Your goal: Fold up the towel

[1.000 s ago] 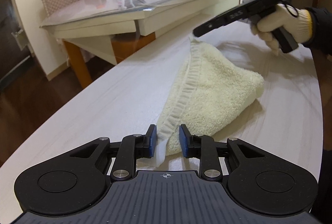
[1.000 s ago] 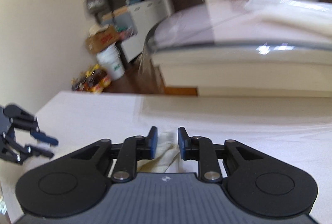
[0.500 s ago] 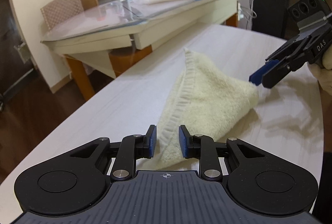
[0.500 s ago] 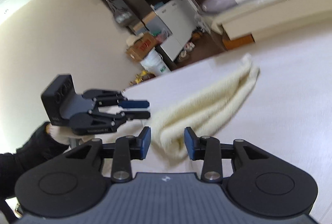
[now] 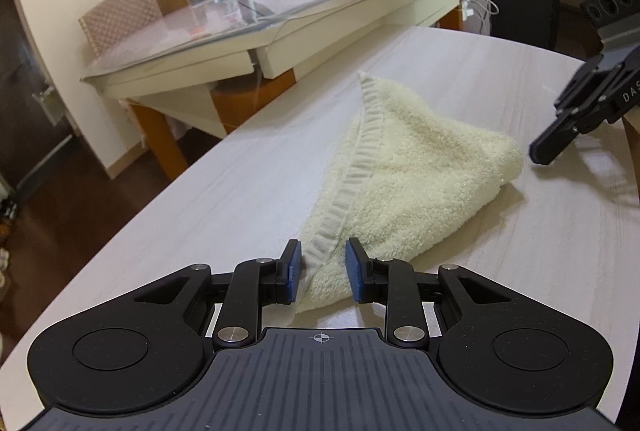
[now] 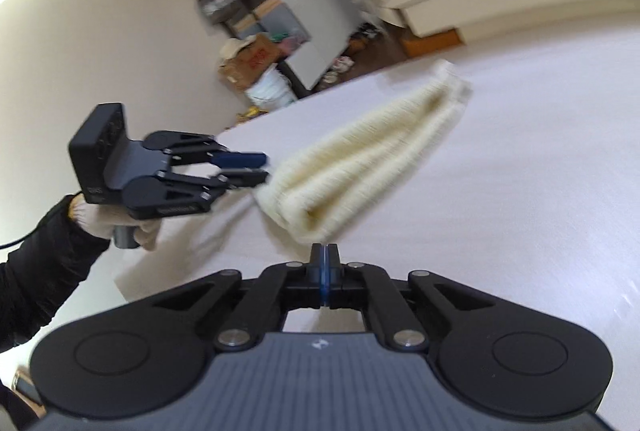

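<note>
The towel (image 5: 404,167) lies on the white table (image 5: 224,191), folded into a soft, puffy heap with a ribbed edge running along one side.

The left claw (image 5: 322,273) sits low at the near corner of the towel. Its two blue pads (image 5: 294,271) stand a little apart, and the towel's corner lies right between them. The pads are close to the cloth on both sides, but I cannot tell if they squeeze it. In the right wrist view the same left claw (image 6: 244,169) reaches in from the side, its tips at the towel's (image 6: 360,159) end, held by a hand (image 6: 116,223) in a white glove with a black sleeve.

The right claw (image 6: 325,263) has its pads pressed together, with nothing between them. The fat, rounded fold of the towel lies just in front of its tips. From the left wrist view the right claw (image 5: 546,151) hangs just beside the towel's far bulge, a bit above the table.

Behind the table stands a second table (image 5: 280,27) with a glass top.
</note>
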`<state>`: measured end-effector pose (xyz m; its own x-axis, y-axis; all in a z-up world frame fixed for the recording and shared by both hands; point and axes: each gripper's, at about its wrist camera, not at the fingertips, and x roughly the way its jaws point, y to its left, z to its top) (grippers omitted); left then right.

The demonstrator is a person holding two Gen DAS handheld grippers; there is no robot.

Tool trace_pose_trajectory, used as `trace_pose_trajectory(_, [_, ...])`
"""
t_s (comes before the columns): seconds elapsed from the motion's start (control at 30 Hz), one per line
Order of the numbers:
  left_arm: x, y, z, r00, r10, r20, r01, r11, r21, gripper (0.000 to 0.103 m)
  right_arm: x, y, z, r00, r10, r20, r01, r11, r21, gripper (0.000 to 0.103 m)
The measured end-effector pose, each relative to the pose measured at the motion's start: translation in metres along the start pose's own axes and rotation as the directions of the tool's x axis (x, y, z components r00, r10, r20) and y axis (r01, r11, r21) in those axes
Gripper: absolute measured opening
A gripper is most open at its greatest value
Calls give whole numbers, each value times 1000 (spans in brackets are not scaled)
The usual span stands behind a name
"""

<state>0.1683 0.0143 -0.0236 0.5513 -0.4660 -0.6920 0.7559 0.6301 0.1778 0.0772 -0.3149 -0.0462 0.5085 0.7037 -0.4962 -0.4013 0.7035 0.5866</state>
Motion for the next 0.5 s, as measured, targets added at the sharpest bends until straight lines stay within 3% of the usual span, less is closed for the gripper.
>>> trace_pose_trajectory(0.17, [-13,-1,3,999,-8,54,9,1000,-23,27,4,18,6,998,37,49,-36,999,-36,26])
trace_pose_trajectory(0.2, [-19,-4,5,997,-21,74,23,999,-24,26,7,22,9,998,42,55,-39,998,-50,28])
trace_pose_trajectory(0.4, [-23,-37,14,989,-114,90,108,992,70,26,34,33,14,999,21,29,-17,993,-117,28])
trace_pose_trajectory(0.5, [-12,-45,14,987,-146,69,139,986,93,24,42,30,15,1000,10,24,-7,994,-111,19])
